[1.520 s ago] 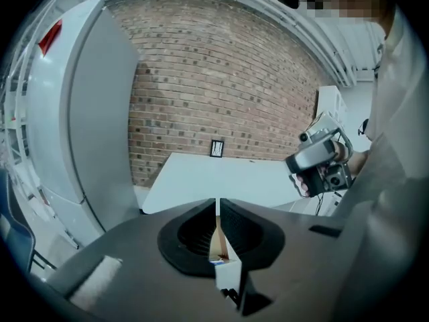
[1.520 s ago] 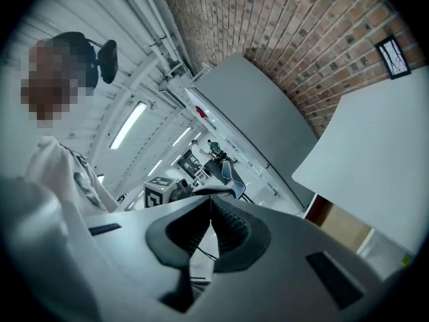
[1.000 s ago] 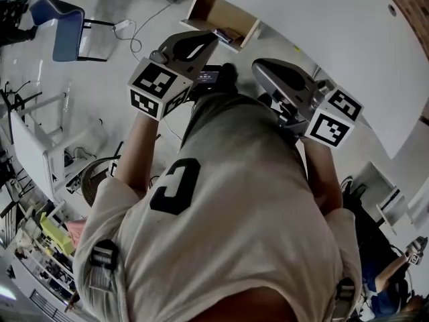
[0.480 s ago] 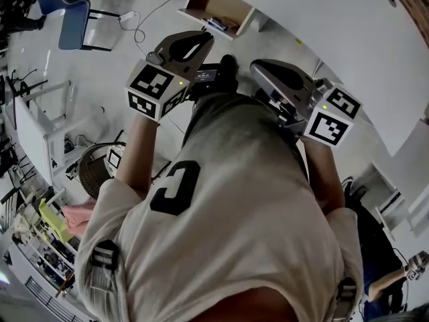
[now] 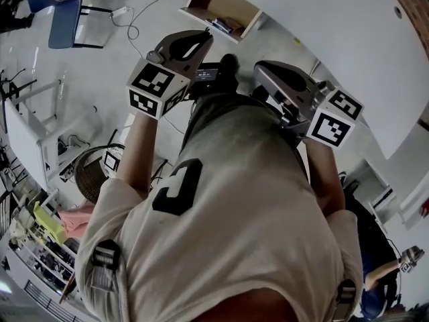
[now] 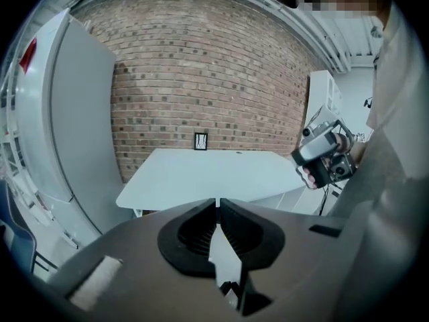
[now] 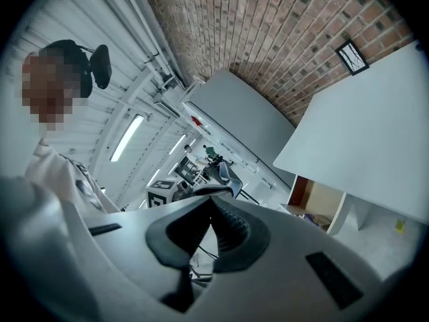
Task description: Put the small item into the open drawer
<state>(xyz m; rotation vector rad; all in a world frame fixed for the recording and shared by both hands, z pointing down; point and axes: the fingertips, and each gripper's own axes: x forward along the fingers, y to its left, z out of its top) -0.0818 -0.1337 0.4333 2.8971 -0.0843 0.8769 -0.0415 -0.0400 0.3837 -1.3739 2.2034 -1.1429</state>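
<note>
Nearest the head camera is the person's beige T-shirt (image 5: 234, 200), with a dark letter C on it, and both forearms rise from it to hold the grippers up in front of the chest. The left gripper (image 5: 209, 39) points up and away, its marker cube (image 5: 155, 89) toward the person. In its own view the two ribbed jaws meet at their tips, closed on nothing, with only floor showing behind them. The right gripper (image 5: 260, 69) sits just beside it, its own marker cube (image 5: 334, 119) out to the side. Its jaws also touch at the tips and carry nothing. Below the left arm a round wicker basket (image 5: 87, 173) stands on the pale floor. Farther on, beyond both grippers and well apart from them, an open wooden drawer (image 5: 234, 5) juts from under the edge of a white table (image 5: 335, 39). A small dark item (image 5: 221, 25) lies inside it near the front, too small to identify. A blue chair (image 5: 57, 15) stands off to the left, with a white cable (image 5: 134, 19) trailing on the floor between it and the drawer. Behind the table is a brick wall (image 6: 201, 72) with a small framed picture (image 6: 200, 141) on it.
</note>
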